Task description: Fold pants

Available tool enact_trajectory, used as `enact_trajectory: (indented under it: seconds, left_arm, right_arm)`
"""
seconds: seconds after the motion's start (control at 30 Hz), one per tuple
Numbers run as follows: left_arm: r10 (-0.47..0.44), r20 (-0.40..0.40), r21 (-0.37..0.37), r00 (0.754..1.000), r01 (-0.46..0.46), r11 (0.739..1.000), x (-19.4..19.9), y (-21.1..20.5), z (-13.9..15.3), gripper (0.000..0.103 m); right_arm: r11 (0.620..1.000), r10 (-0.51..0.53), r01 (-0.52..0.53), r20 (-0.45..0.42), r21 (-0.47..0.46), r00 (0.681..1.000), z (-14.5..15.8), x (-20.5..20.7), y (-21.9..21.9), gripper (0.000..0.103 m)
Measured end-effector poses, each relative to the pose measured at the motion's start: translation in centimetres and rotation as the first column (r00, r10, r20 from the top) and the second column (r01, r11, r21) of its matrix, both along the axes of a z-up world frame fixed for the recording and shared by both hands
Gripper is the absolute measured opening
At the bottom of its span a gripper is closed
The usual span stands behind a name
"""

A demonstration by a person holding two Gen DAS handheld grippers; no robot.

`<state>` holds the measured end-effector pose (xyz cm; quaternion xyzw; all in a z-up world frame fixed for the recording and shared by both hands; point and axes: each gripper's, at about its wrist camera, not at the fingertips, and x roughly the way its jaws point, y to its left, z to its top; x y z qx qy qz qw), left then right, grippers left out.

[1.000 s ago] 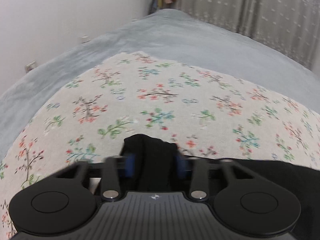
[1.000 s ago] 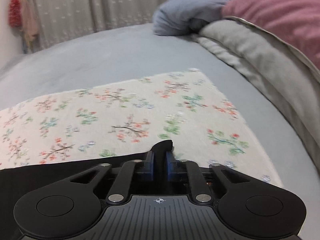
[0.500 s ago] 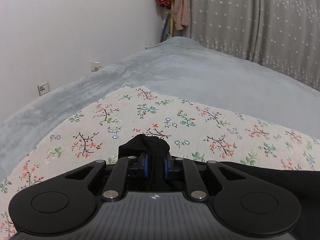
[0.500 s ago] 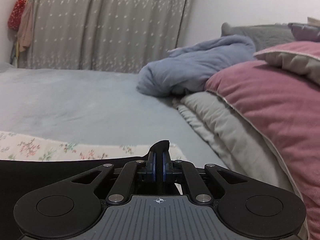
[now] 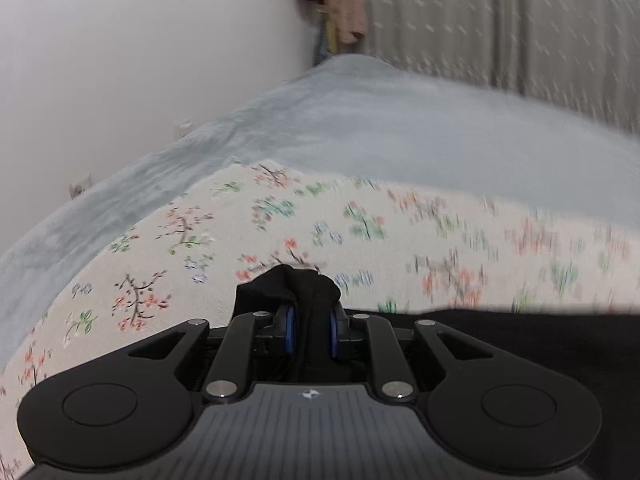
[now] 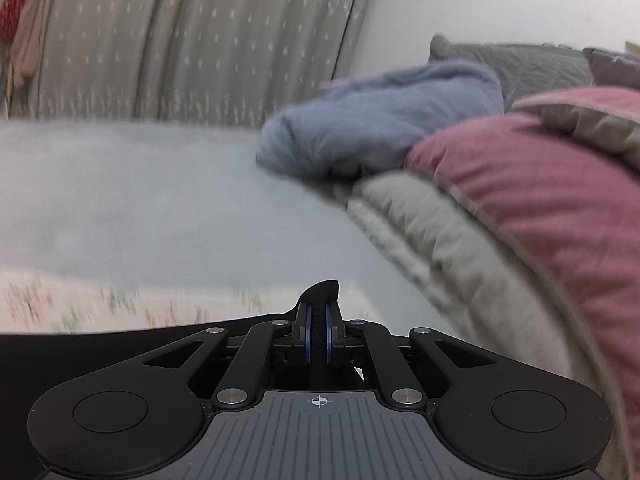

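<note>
Gripping black pants (image 5: pixel 520 344), left gripper (image 5: pixel 312 320) clamped on a thick bunch, jaws just reopened slightly, right gripper (image 6: pixel 318 320) pinched on a thin edge, floral cloth (image 5: pixel 200 240) toward 12 o'clock, probably flat, view blurred.

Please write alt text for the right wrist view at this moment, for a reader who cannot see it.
The right gripper is shut on a thin fold of the black pants, held above a floral cloth on a grey-blue bed. Beyond lie a crumpled blue blanket, a pink and beige quilt and grey curtains; the picture is motion-blurred.

Both wrist cameras sit low over the floral cloth (image 5: pixel 208 248) (close up). The left looks across it at the wall, the right at the pillows; both share the curtain.
</note>
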<state>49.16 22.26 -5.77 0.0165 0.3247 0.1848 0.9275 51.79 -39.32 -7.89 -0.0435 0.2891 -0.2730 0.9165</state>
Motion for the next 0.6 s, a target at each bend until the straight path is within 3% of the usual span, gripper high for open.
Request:
enact_trajectory:
  seconds: [0.03, 0.07, 0.1, 0.13, 0.2, 0.23, 0.3, 0.43, 0.6]
  left_arm:
    - [-0.012, -0.002, 0.033, 1.000, 0.012, 0.999, -0.1, -0.3, -0.3, 0.026]
    - [-0.017, 0.000, 0.040, 1.000, 0.017, 0.999, -0.3, -0.3, -0.1, 0.037]
    - [-0.014, -0.001, 0.025, 1.000, 0.014, 1.000, -0.5, 0.1, 0.2, 0.052]
    - [-0.003, 0.003, -0.012, 1.000, 0.003, 1.000, -0.9, 0.8, 1.0, 0.059]
    - [0.010, 0.047, -0.094, 0.999, -0.005, 0.996, -2.5, 2.4, 2.9, 0.071]
    - [0.019, 0.072, -0.131, 0.997, -0.010, 0.991, -3.9, 3.4, 4.1, 0.072]
    - [0.053, 0.108, -0.201, 0.993, -0.031, 0.979, -7.4, 5.0, 6.1, 0.078]
    - [0.161, 0.105, -0.339, 0.981, -0.117, 0.933, -17.0, 8.3, 8.1, 0.079]
    - [0.215, 0.009, -0.447, 0.977, -0.188, 0.875, -26.9, 8.1, 6.8, 0.080]
  right_arm:
    - [1.000, -0.005, 0.005, -0.045, 0.004, 0.999, -1.4, 0.3, 0.3, 0.007]
    - [1.000, -0.006, 0.006, -0.089, 0.006, 0.996, -2.8, 0.5, 0.5, 0.015]
    - [1.000, -0.001, 0.004, -0.129, 0.023, 0.992, -3.8, 0.6, 0.6, 0.018]
    - [1.000, -0.001, 0.006, -0.158, 0.030, 0.987, -4.2, 0.5, 0.6, 0.025]
    - [0.999, -0.039, 0.042, -0.110, 0.028, 0.993, -2.9, -1.4, 0.5, 0.067]
    - [0.998, -0.046, 0.049, -0.053, 0.050, 0.998, -1.4, -3.2, 0.3, 0.075]
    - [0.996, -0.016, 0.014, 0.025, 0.090, 1.000, 1.7, -7.2, -0.2, 0.078]
    - [0.986, 0.016, -0.021, 0.032, 0.164, 0.999, 6.2, -17.5, -0.8, 0.078]
    - [0.915, 0.005, 0.006, -0.026, 0.403, 1.000, 6.2, -31.8, -2.2, 0.078]
